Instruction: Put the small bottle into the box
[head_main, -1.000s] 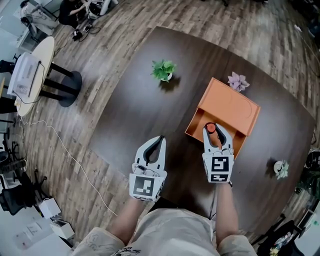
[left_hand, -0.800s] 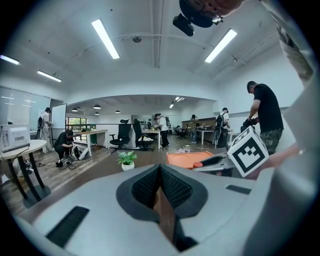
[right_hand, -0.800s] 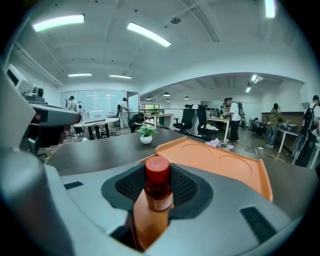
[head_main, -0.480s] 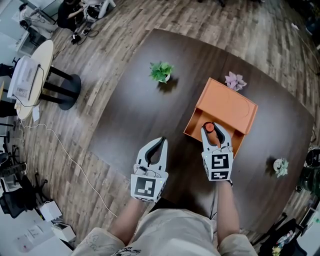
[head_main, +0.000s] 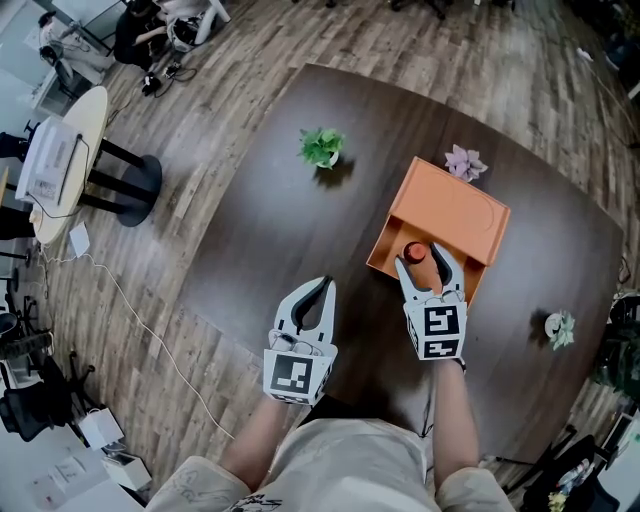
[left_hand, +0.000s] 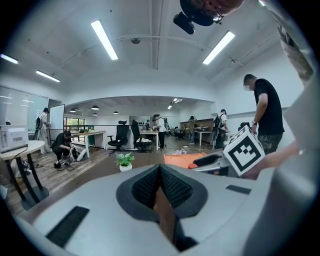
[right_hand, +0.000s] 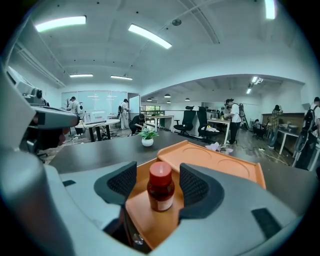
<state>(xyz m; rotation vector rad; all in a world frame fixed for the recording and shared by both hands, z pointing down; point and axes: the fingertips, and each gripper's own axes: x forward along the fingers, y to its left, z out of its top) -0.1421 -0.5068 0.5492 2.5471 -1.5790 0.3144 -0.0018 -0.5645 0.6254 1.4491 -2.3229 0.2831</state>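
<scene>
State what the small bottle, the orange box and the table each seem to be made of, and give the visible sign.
Small bottle: dark brown, glossy body, glass or plastic; highlights show on it. Its red cap looks like smooth plastic.
Orange box: matte, even colour, thin straight walls; card or plastic, cannot tell which.
Table: dark wood or wood-look laminate; faint grain, low sheen.

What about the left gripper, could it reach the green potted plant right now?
Probably yes: only bare table lies between the left gripper and the green potted plant. Its jaws are shut, so they would need to open first.
</scene>
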